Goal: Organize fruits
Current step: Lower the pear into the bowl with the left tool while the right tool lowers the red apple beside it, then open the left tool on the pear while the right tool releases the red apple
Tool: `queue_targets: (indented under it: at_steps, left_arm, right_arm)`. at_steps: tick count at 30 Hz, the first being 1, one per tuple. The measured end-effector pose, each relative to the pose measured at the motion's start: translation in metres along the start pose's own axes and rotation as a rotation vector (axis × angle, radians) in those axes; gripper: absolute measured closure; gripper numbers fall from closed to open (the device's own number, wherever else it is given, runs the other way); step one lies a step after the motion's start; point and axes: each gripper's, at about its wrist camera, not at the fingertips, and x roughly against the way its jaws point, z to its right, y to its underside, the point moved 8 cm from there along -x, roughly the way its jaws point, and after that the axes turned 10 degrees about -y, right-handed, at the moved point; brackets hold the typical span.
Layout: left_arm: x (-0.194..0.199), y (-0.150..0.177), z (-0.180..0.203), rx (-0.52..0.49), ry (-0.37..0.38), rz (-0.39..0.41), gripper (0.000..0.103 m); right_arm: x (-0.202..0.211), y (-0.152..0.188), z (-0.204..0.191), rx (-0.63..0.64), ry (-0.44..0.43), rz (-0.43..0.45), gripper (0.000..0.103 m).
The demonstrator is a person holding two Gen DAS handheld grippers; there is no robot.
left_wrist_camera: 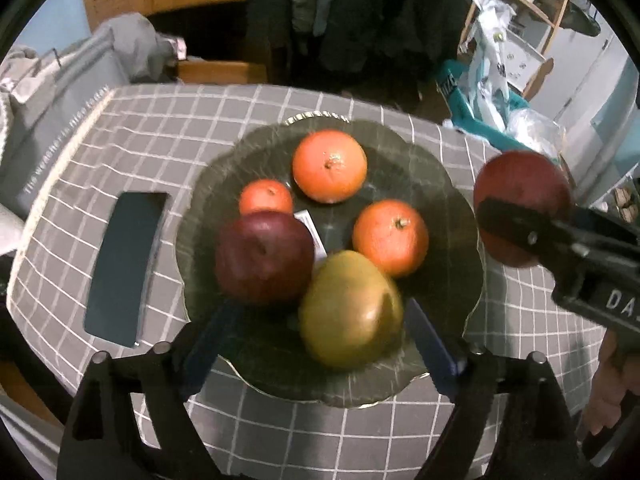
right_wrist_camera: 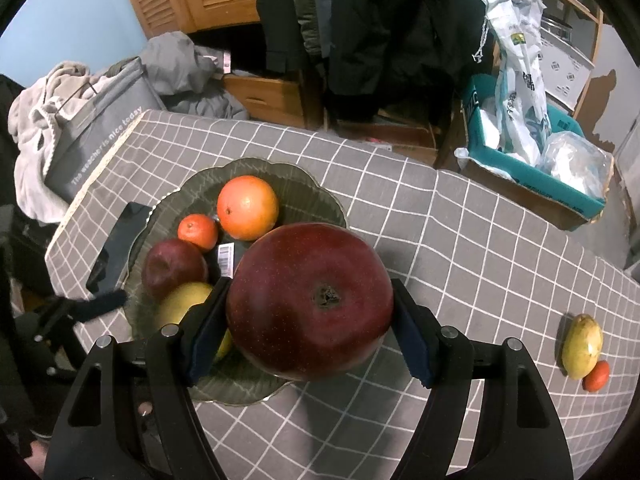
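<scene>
Red apple (right_wrist_camera: 310, 300) between right fingers (right_wrist_camera: 206, 332); stray mango (right_wrist_camera: 582, 346).

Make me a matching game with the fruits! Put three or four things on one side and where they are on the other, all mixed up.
Things:
1. big red apple
2. biggest orange
3. tiny orange fruit
4. phone

Places:
A. on the tablecloth, touching a yellow-green mango, away from the plate
B. flat on the tablecloth, beside the plate
C. gripped between the right gripper fingers
D. on the green plate, at its far side

Pairs: 1-C, 2-D, 3-A, 4-B
</scene>
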Motion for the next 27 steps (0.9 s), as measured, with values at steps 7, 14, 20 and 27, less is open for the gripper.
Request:
queue_targets:
  at_steps: [7, 14, 20, 27]
  left_arm:
    - [0.0, -0.008, -0.021, 0.056, -0.028, 0.009, 0.014]
    - [0.001, -0.013, -0.041, 0.12, -0.05, 0.014, 0.014]
    - [0.0, -0.014, -0.055, 0.166, -0.056, 0.013, 0.014]
    - [0.001, -0.016, -0.059, 0.185, -0.055, 0.015, 0.014]
  right_arm:
    - [-0.01, 0.005, -0.003, 0.008, -0.006, -0.029, 0.027]
    - [-0.029, 0.015, -0.008, 0.043, -0.006, -0.082, 0.027]
    - [-0.041, 0.023, -0.012, 0.082, -0.003, -0.122, 0.027]
    - [-0.045, 0.027, -0.024, 0.135, 0.0, -0.146, 0.025]
